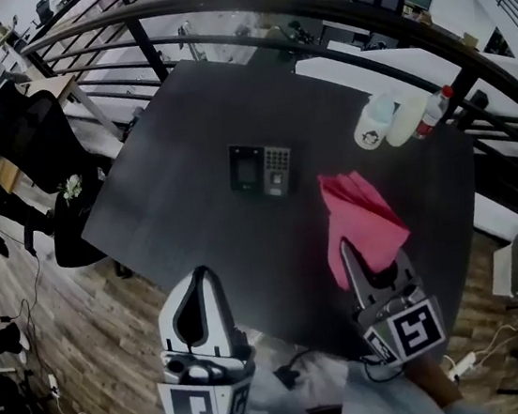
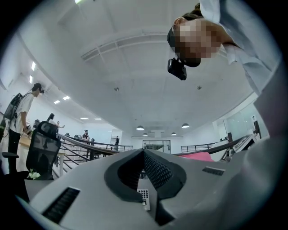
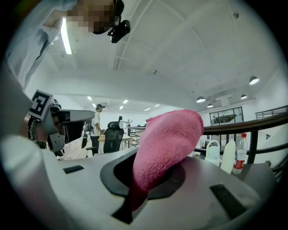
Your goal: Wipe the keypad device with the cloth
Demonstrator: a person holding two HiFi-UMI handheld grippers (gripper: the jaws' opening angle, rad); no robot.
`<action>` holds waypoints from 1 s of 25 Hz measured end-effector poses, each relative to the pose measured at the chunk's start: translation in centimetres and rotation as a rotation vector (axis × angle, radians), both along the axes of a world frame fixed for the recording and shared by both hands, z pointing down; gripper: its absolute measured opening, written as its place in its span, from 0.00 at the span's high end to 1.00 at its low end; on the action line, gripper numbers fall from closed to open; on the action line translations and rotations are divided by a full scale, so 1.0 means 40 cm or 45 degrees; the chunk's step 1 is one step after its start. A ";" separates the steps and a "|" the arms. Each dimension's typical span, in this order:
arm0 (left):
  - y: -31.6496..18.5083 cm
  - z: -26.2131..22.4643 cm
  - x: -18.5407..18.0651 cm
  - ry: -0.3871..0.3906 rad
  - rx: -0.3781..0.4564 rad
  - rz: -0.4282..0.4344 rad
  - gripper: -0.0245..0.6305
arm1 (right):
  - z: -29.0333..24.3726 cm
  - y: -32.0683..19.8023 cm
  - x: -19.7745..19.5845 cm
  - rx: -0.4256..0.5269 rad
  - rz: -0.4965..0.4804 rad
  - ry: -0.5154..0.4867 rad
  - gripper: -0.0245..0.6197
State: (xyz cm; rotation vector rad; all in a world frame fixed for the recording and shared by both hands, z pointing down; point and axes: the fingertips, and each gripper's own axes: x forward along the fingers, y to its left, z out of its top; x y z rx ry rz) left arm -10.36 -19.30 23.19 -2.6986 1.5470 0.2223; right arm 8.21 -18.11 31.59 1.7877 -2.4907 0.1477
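The keypad device (image 1: pixel 261 169), black with a grey keypad on its right half, lies flat near the middle of the dark table (image 1: pixel 182 126). A pink cloth (image 1: pixel 360 219) hangs over the table's right side, and my right gripper (image 1: pixel 344 247) is shut on its near edge. In the right gripper view the cloth (image 3: pixel 166 143) bulges up between the jaws and hides the tips. My left gripper (image 1: pixel 201 273) is held above the table's near edge, shut with nothing in it, well short of the device. Through its jaws a strip of the keypad device (image 2: pixel 143 197) shows.
A white jug (image 1: pixel 376 124), a translucent bottle (image 1: pixel 406 120) and a red-capped bottle (image 1: pixel 431 110) stand at the table's far right. A black railing (image 1: pixel 308 1) curves behind the table. A black office chair (image 1: pixel 26 128) stands to the left, on wood flooring.
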 end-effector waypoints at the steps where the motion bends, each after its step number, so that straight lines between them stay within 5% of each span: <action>1: -0.010 0.004 -0.001 -0.011 0.003 0.003 0.95 | 0.005 -0.008 -0.001 -0.007 0.008 -0.004 0.92; 13: -0.219 0.051 -0.039 -0.024 -0.046 0.234 0.95 | 0.098 -0.184 -0.014 -0.103 0.313 0.071 0.92; 25: -0.382 0.101 -0.148 -0.073 -0.094 0.342 0.95 | 0.246 -0.446 -0.033 -0.220 0.526 0.303 0.92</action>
